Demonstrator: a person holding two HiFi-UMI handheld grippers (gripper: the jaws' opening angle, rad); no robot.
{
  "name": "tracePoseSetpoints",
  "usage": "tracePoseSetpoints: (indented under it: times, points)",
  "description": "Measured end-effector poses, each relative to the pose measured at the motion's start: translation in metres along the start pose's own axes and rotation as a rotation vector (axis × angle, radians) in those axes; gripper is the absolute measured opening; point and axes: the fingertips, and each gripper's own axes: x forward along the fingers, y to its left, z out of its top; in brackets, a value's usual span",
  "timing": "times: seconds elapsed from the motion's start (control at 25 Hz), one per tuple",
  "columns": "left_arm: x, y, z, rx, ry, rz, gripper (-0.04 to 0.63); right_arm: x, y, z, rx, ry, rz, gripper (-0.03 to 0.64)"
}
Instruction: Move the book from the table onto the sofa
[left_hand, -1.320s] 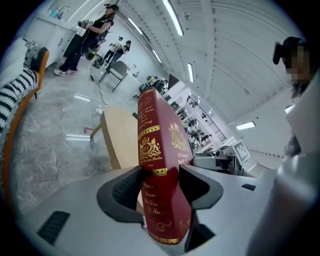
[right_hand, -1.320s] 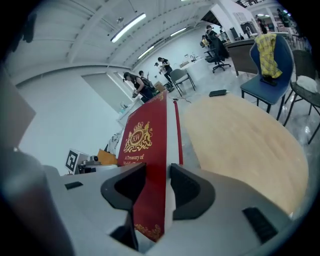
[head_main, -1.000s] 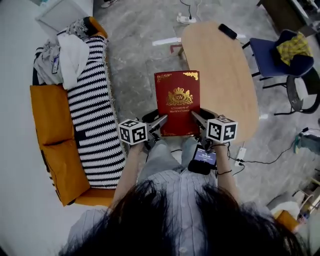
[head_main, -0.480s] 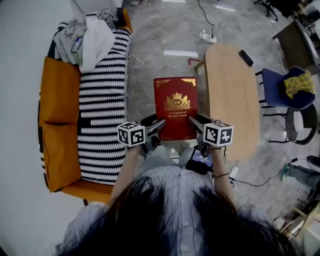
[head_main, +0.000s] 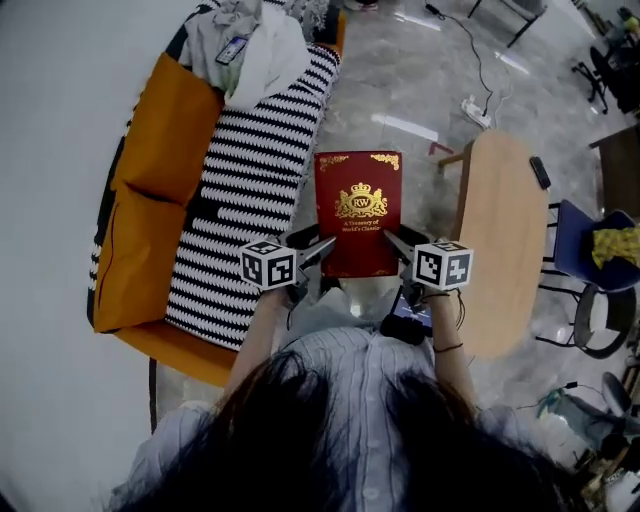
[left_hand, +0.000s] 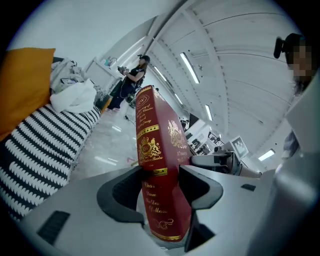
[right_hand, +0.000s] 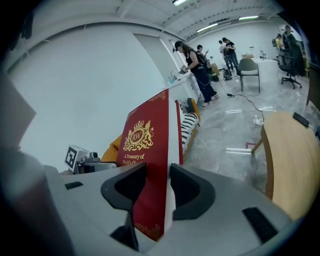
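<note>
A thick red book (head_main: 359, 211) with a gold crest hangs in the air between the sofa (head_main: 150, 215) and the table (head_main: 505, 240). My left gripper (head_main: 322, 246) is shut on its spine corner (left_hand: 155, 170), and my right gripper (head_main: 392, 240) is shut on the opposite near corner (right_hand: 152, 190). Both hold it level in front of the person. The sofa is orange, with a black-and-white striped throw (head_main: 255, 190) spread over its seat.
A heap of clothes (head_main: 250, 40) lies at the sofa's far end. A phone (head_main: 541, 172) rests on the oval wooden table. A blue chair (head_main: 590, 250) stands to the right. A power strip (head_main: 473, 108) and cables lie on the floor. People stand far off (right_hand: 195, 65).
The person has turned left with the book still gripped in both grippers. The sofa now lies closer beside the book and the table has swung off to the right.
</note>
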Motion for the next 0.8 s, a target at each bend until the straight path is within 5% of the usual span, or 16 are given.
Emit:
tracePoseSetpoints:
  times: [0.32, 0.8]
  points:
    - [-0.062, 0.03, -0.006, -0.143, -0.208, 0.132, 0.241, 0.048, 0.057, 0.013, -0.18, 0.108, 0.095, 0.163]
    - [-0.176, 0.083, -0.042, -0.34, -0.506, 0.416, 0.241, 0.149, 0.166, -0.007, -0.47, 0.369, 0.352, 0.161]
